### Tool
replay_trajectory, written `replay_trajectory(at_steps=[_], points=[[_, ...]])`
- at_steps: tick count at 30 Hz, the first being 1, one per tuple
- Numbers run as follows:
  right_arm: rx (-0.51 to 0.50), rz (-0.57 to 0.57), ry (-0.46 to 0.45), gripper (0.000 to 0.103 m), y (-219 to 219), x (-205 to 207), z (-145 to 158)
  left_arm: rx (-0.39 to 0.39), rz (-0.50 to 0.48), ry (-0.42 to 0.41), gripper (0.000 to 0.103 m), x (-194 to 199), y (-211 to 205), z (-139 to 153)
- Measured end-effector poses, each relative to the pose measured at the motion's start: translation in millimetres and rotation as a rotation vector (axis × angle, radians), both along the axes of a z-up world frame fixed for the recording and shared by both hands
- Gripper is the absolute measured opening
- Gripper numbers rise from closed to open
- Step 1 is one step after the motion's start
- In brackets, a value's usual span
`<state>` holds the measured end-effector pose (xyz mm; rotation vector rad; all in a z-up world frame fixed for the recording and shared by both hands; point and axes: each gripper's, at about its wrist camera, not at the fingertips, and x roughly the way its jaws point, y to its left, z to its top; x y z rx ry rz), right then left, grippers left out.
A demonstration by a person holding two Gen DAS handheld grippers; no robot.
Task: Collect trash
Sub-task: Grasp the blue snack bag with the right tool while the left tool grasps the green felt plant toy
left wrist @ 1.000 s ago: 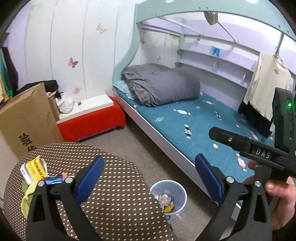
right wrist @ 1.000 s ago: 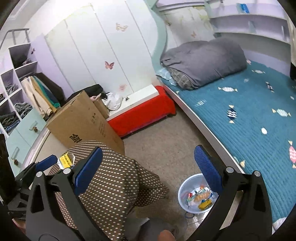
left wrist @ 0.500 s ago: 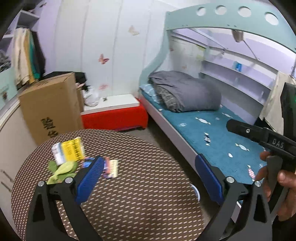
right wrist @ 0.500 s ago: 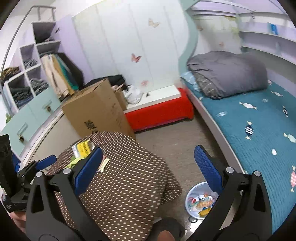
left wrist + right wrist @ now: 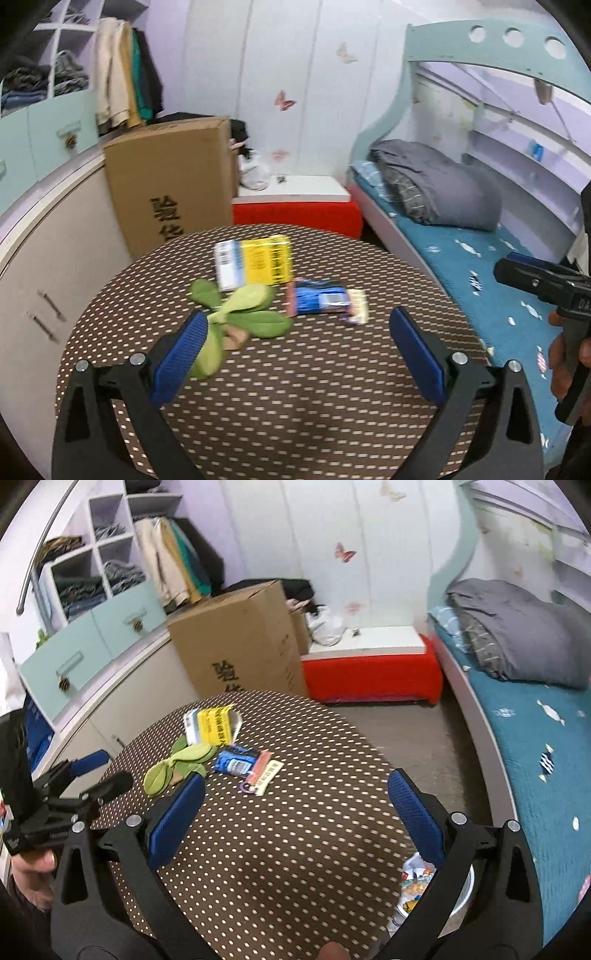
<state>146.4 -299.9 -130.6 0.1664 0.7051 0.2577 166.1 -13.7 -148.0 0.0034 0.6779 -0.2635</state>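
Now both grippers hang wide open over the dotted surface (image 5: 332,406), holding nothing: the left gripper (image 5: 295,354) and right gripper (image 5: 295,812) face the trash (image 5: 325,301) grouped at its far side. Approach step; next, one must reach forward, close on a wrapper, and carry it to the bin (image 5: 463,893) on the floor.

The left wrist view looks forward over the round brown polka-dot worktop (image 5: 295,406) from close above its near edge, facing the white butterfly wall and the teal bed (image 5: 480,273). The right wrist view sits higher and further right, angled down. Both share the worktop, the tall cardboard box (image 5: 243,642) and the red bench (image 5: 369,679).
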Motion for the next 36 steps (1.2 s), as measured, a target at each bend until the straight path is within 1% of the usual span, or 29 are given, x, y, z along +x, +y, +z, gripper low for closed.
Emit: replay_trajectory(at_steps=[6, 9, 12, 14, 18, 21, 23, 25, 26, 27, 28, 29, 30, 31, 32, 33, 34, 36], points=[[-0.062, 0.085, 0.030, 0.097, 33.6, 23.8, -18.7, 0.022, 0.048, 0.032, 0.097, 21.1, 29.7, -19.4], [-0.085, 0.126, 0.044, 0.097, 47.6, 37.7, -29.2, 0.028, 0.063, 0.062, 0.097, 36.8, 39.7, -32.6], [-0.126, 0.179, 0.062, 0.097, 61.6, 55.3, -41.2, 0.040, 0.058, 0.112, 0.097, 53.9, 42.6, -48.3], [-0.160, 0.226, 0.078, 0.097, 72.6, 70.0, -51.9, 0.053, 0.049, 0.134, 0.096, 63.3, 43.3, -58.5], [-0.189, 0.333, 0.100, 0.097, 91.6, 98.7, -71.5, 0.078, 0.024, 0.160, 0.096, 80.5, 43.2, -73.8], [-0.256, 0.449, 0.105, 0.095, 111.4, 120.1, -88.0, 0.089, -0.002, 0.189, 0.096, 91.4, 40.8, -81.3], [-0.277, 0.523, 0.115, 0.092, 120.4, 131.6, -96.2, 0.108, -0.013, 0.202, 0.091, 99.9, 37.3, -83.6], [-0.301, 0.582, 0.137, 0.087, 129.6, 142.3, -103.2, 0.112, -0.024, 0.245, 0.075, 108.8, 34.9, -86.9], [-0.309, 0.613, 0.149, 0.083, 134.1, 146.3, -106.3, 0.111, -0.030, 0.267, 0.072, 112.2, 33.4, -88.7], [-0.316, 0.639, 0.161, 0.082, 138.1, 149.2, -109.4, 0.109, -0.038, 0.284, 0.070, 114.5, 32.1, -90.4], [-0.335, 0.657, 0.148, 0.081, 141.6, 150.2, -110.2, 0.113, -0.043, 0.284, 0.069, 115.8, 31.2, -91.4], [-0.336, 0.667, 0.149, 0.076, 142.7, 151.5, -110.2, 0.121, -0.046, 0.283, 0.069, 116.7, 30.4, -92.5], [-0.330, 0.670, 0.155, 0.062, 143.2, 153.3, -109.0, 0.118, -0.051, 0.288, 0.063, 117.4, 30.3, -92.1], [-0.322, 0.668, 0.160, 0.052, 143.5, 155.2, -106.6, 0.103, -0.057, 0.292, 0.045, 117.7, 30.6, -91.7], [-0.323, 0.662, 0.163, 0.043, 144.0, 155.4, -104.7, 0.081, -0.063, 0.299, 0.034, 118.3, 31.6, -91.1], [-0.326, 0.656, 0.170, 0.040, 144.4, 156.6, -103.8, 0.060, -0.063, 0.308, 0.020, 118.6, 33.4, -91.3], [-0.327, 0.654, 0.173, 0.039, 145.3, 154.9, -103.3, 0.045, -0.055, 0.313, 0.015, 118.2, 35.1, -91.6], [-0.328, 0.635, 0.167, 0.037, 146.6, 151.8, -102.6, 0.028, -0.044, 0.292, 0.012, 109.8, 38.8, -91.5]])
